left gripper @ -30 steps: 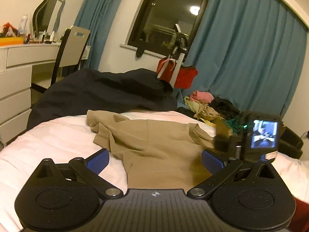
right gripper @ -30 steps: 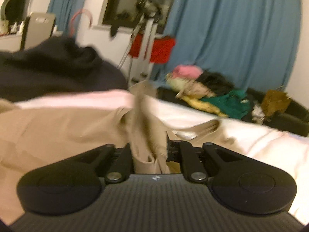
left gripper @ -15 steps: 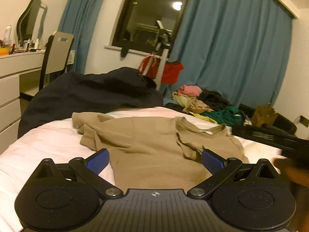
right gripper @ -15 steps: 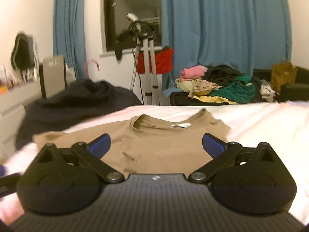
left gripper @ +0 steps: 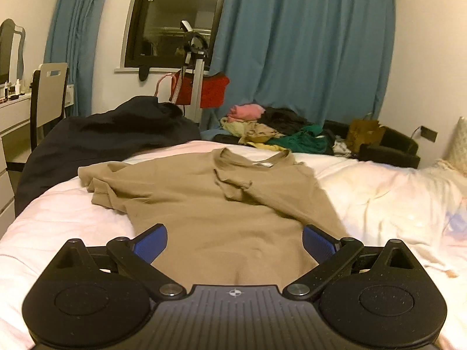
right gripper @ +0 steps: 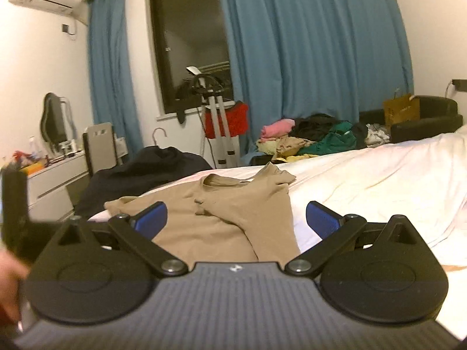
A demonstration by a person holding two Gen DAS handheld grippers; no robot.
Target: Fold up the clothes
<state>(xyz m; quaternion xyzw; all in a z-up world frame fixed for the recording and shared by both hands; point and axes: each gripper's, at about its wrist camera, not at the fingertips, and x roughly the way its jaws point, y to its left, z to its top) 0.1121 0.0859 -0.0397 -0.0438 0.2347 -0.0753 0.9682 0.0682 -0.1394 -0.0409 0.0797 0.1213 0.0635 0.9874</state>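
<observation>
Bed [left gripper: 379,192], white cover, fills the lower scene in both views. Dark bedding or coat [left gripper: 111,137] heaped at its far left corner; pile of mixed clothes [left gripper: 271,131] on a low surface beyond the bed, under blue curtains [left gripper: 306,52].

Tan T-shirt [left gripper: 210,210] lies spread on the bed, roughly central, directly ahead of both tongs. Long axis runs away from the cameras: hem nearest, neckline [left gripper: 251,160] with its white label at the far end, pointing toward the window. Right sleeve already turned inward across the chest, its raw edge near the middle. Left sleeve [left gripper: 99,180] bunched and crumpled at the far left, not flat.

Left tongs [left gripper: 235,243]: blue pads wide apart, nothing between them but the shirt's lower body seen beyond; not gripping. Right tongs [right gripper: 236,218]: pads at full spread, empty, hovering above the shirt's right side. A hand shows blurred at the left edge of the right wrist view.

Risks, as judged from here:
- The crumpled left sleeve will likely fold in lumpy if taken as is; the wrinkles would get trapped under the next layer.
- Thin knit on a soft quilt: a low pinch may catch the bed cover along with the shirt, dragging both.
- The folded-in right sleeve is loose; a quick pull on the hem could slide it back out and undo that fold.
</observation>
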